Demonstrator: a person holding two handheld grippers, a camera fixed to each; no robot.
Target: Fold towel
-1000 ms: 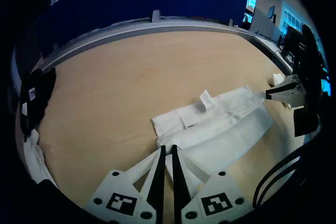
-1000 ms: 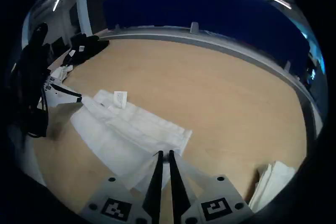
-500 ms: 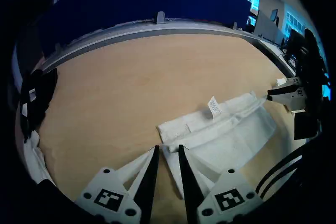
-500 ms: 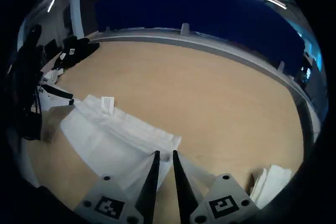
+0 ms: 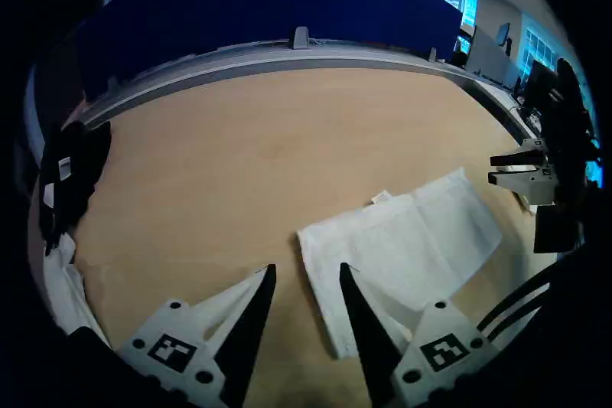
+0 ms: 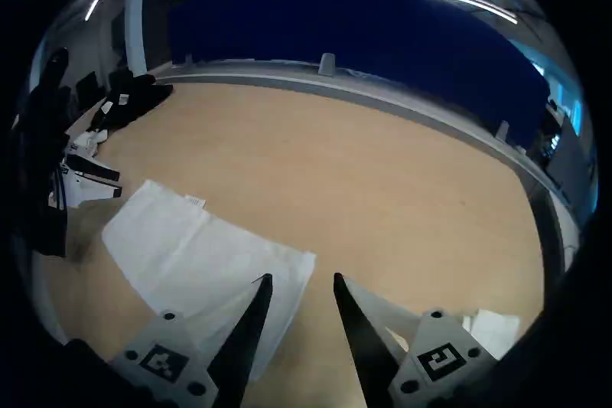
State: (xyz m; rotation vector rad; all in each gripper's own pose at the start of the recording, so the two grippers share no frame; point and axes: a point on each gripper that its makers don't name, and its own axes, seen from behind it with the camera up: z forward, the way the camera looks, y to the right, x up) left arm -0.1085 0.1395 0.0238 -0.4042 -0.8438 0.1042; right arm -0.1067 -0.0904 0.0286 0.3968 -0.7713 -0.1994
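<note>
Hovering low over the wooden table, the left gripper has its jaws spread wide and nothing caught between them. The white towel lies flat on the table as a neat folded rectangle, its left end right at this gripper. Its near left corner runs under the gripper's right finger in the left gripper view, though I cannot tell whether that finger touches the cloth. A small label peeks out at the towel's far edge. Over at the towel's right end, the right gripper sits just beside the cloth, fingers parted and gripping nothing. In the right gripper view its own jaws stand wide open too, with the left finger drawn across the towel's near corner and bare wood showing in the gap between the tips. So the towel rests between the two tools, held by neither. On the far left of the table a dark bundle lies near the edge, with a white cloth just nearer than it. Down at the near right, in the right gripper view, another pale cloth sits well apart from the towel. A blue divider runs along the far side of the table.
</note>
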